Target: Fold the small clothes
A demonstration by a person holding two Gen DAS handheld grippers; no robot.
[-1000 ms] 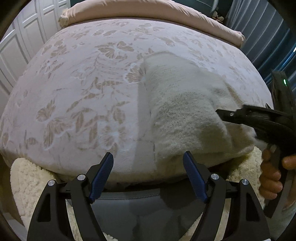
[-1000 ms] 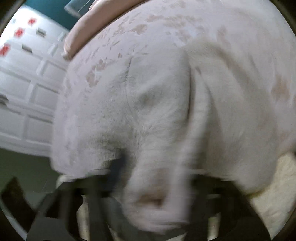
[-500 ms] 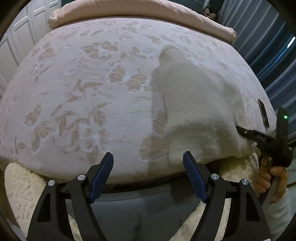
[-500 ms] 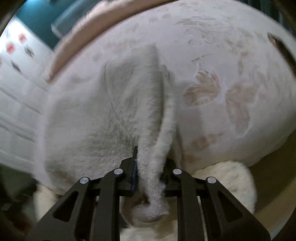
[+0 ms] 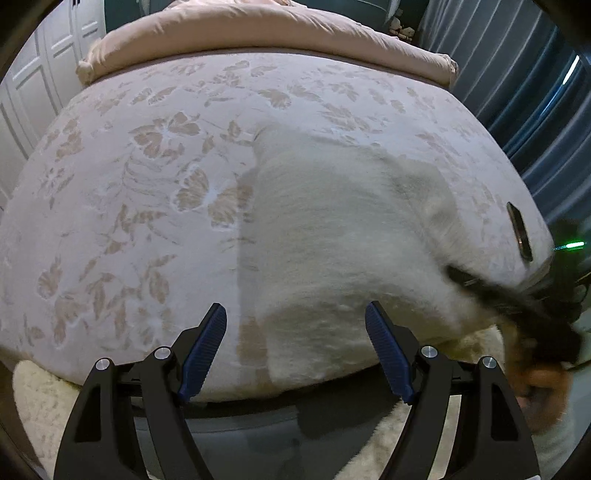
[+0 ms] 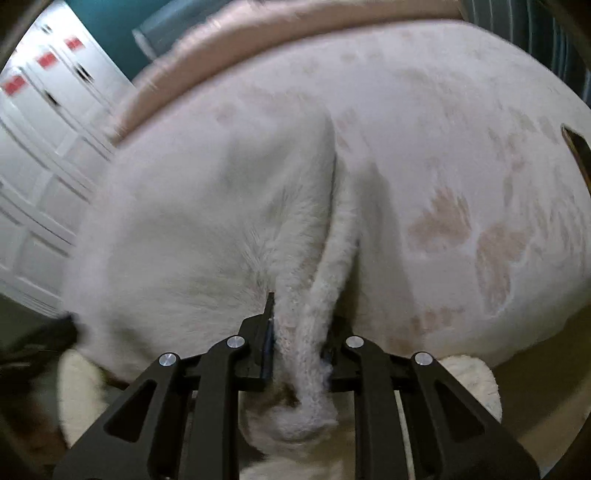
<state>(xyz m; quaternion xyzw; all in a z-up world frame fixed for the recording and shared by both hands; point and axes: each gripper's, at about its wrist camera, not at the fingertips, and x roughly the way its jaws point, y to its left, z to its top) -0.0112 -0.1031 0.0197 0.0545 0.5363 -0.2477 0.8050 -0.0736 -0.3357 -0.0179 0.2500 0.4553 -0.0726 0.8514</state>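
A cream knitted garment [image 5: 343, 236] lies on the bed near its front right edge. My left gripper [image 5: 295, 354] is open and empty, just in front of the garment's near left corner. My right gripper [image 6: 299, 332] is shut on a bunched edge of the garment [image 6: 221, 229], with a roll of knit hanging below the fingers. In the left wrist view the right gripper [image 5: 491, 291] shows blurred at the garment's right edge.
The bed has a pale floral cover [image 5: 129, 192] and a pink duvet [image 5: 258, 33] at the far end. A dark phone [image 5: 519, 230] lies near the right edge. A fluffy cream rug [image 5: 37, 402] lies below. White cabinet doors [image 6: 40, 140] stand left.
The right gripper keeps hold of the garment and has shifted, spreading it wider over the bed. The left gripper stays open and has moved closer to the garment's near left corner.
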